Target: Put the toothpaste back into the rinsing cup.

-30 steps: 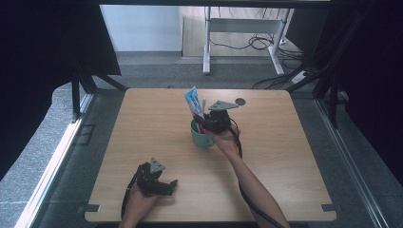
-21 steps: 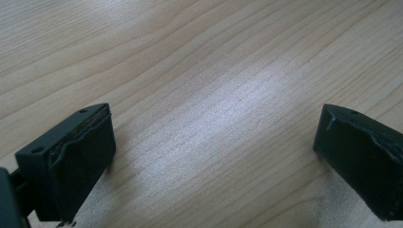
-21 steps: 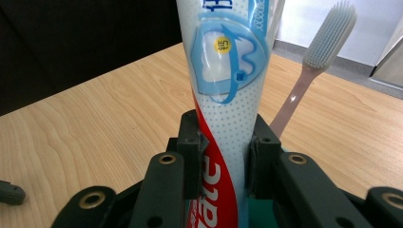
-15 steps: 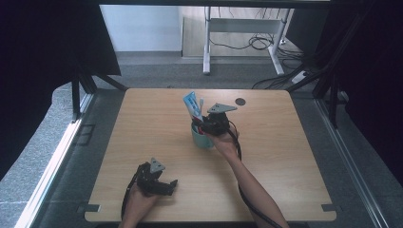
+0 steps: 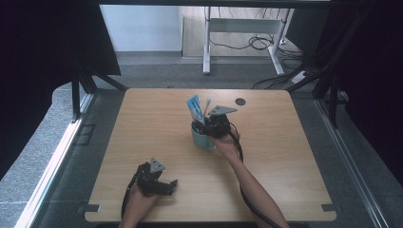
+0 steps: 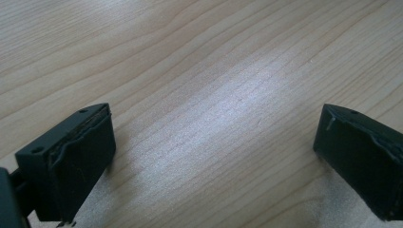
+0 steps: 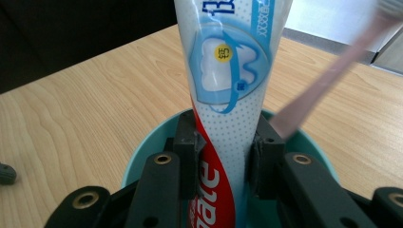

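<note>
The right gripper (image 7: 223,156) clamps its jaws on the tube (image 7: 227,76) (toothpaste, tooth logo showing), which stands upright in the teal cup (image 5: 203,137) near the table's (image 5: 294,156) middle. A pink toothbrush (image 7: 323,80) leans in the cup just beside the tube. The left gripper (image 6: 214,156) rests well short of the cup, near the table's front edge, jaws wide open and holding nothing.

Black tools (image 5: 172,183), grey triangular plates (image 5: 222,110)
</note>
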Demonstrator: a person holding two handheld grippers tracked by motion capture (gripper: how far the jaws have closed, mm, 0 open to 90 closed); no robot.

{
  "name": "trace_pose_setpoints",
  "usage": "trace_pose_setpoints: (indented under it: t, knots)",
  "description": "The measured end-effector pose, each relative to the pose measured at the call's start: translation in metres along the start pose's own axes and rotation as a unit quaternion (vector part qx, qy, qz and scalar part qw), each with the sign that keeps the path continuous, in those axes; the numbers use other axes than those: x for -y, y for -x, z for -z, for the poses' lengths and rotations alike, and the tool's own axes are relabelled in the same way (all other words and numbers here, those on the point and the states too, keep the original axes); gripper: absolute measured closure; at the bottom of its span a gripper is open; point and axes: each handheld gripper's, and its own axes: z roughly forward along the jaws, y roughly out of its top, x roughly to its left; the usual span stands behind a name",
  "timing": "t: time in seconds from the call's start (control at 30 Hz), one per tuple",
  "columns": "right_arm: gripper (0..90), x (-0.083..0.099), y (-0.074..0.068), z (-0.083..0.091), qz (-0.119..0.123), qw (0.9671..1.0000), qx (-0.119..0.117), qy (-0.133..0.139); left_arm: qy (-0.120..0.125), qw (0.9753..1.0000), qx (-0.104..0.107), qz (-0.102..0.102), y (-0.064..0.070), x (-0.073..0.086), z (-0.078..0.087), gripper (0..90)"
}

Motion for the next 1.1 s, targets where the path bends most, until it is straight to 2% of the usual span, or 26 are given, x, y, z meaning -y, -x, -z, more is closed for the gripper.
trace_pose_setpoints:
  t: [0.2,0.27,0.77,1.1]
  knots:
    - [67.8,-0.0019,0.0007,0.0002,-0.001,1.0000,0.000,-0.008,0.000,1.0000,0.000,-0.001,-0.0002,-0.0001,0.0000,0.2]
    - [63.2,-0.0031,0.0006,0.0005,-0.002,1.0000,-0.002,-0.008,0.000,1.0000,0.000,-0.001,-0.0002,-0.0001,0.0000,0.2]
    - [55.3,-0.0035,0.0014,0.0048,-0.001,1.0000,0.001,-0.009,0.000,1.0000,0.001,-0.002,-0.0003,-0.0001,0.0000,0.2]
    - [46.4,-0.0075,-0.0008,0.0082,0.001,1.0000,-0.002,-0.010,0.001,1.0000,0.000,-0.001,-0.0002,0.0000,-0.0002,0.2]
